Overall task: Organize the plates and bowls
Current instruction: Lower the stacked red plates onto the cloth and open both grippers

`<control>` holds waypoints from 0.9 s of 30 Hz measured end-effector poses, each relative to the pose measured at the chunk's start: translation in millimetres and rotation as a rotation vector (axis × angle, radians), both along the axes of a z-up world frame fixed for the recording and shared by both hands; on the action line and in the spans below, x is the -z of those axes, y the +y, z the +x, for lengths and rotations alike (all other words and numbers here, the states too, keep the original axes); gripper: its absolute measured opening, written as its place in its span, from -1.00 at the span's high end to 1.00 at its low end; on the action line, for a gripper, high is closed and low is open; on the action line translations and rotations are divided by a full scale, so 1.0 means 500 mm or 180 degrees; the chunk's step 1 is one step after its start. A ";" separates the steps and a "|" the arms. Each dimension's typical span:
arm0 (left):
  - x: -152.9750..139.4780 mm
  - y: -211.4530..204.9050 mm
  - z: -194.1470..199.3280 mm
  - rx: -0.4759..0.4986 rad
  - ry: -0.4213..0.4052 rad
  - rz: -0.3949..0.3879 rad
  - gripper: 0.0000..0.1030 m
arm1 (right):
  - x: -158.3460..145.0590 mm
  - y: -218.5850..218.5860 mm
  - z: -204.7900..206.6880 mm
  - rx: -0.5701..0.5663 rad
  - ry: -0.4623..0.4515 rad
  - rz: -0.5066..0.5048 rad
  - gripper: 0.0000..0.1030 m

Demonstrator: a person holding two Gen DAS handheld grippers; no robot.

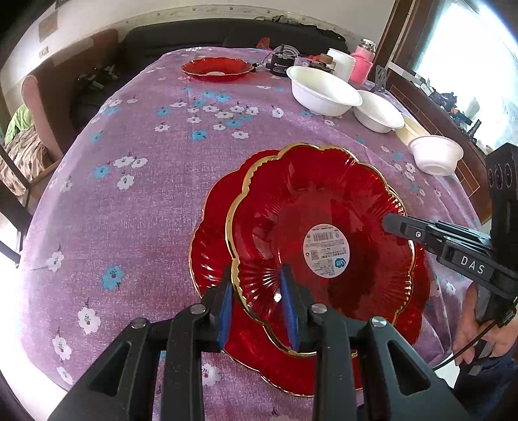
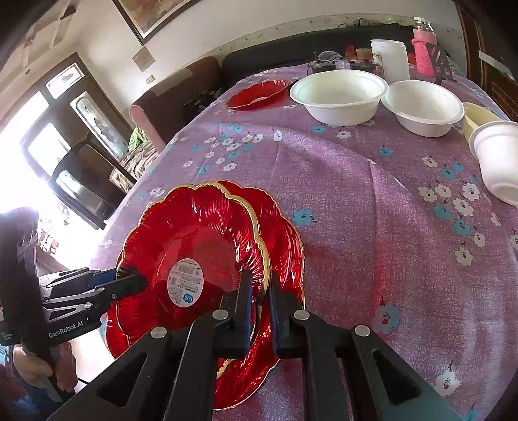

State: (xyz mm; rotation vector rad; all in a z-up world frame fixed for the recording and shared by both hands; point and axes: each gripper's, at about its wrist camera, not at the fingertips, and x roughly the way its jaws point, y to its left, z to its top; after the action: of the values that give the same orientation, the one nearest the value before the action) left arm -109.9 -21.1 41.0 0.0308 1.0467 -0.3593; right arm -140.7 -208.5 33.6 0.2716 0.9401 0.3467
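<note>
Left wrist view looks down on a table under a purple cloth point(image 1: 155, 200) printed with white and blue flowers, where two red plates with gold scalloped rims lie stacked, the top plate point(image 1: 323, 226) shifted off the bottom plate point(image 1: 213, 259) and bearing a round white sticker. At the near edge the left gripper point(image 1: 257, 301) straddles the top plate's rim, its blue pads standing apart from the glass. The right gripper point(image 2: 260, 291) is clamped on the opposite rim of the top plate point(image 2: 200, 233), jaws nearly together. Farther along the cloth sit three empty white bowls: a large bowl point(image 1: 323, 90), a middle bowl point(image 1: 378, 111) touching it, and a small bowl point(image 1: 435, 155) near the table edge. A third red plate point(image 1: 217, 68) lies at the far end, beside a pink bottle point(image 1: 362, 61) and a white jar point(image 1: 340, 61). Only the right wrist view shows a framed picture point(image 2: 155, 16) on the wall, a dark glass-paned door point(image 2: 77, 129) and a bright window. Only the left wrist view shows the hand point(image 1: 479, 336) holding the right gripper.
</note>
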 end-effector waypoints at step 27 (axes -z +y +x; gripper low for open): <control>-0.020 0.004 -0.013 -0.0004 -0.0177 0.0087 0.10 | -0.012 0.010 -0.008 0.0038 -0.0081 -0.0109 0.78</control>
State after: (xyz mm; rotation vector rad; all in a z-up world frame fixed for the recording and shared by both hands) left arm -116.4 -19.4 51.1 0.0641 0.9964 -0.3412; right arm -144.6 -203.6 39.7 0.2407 0.9181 0.3222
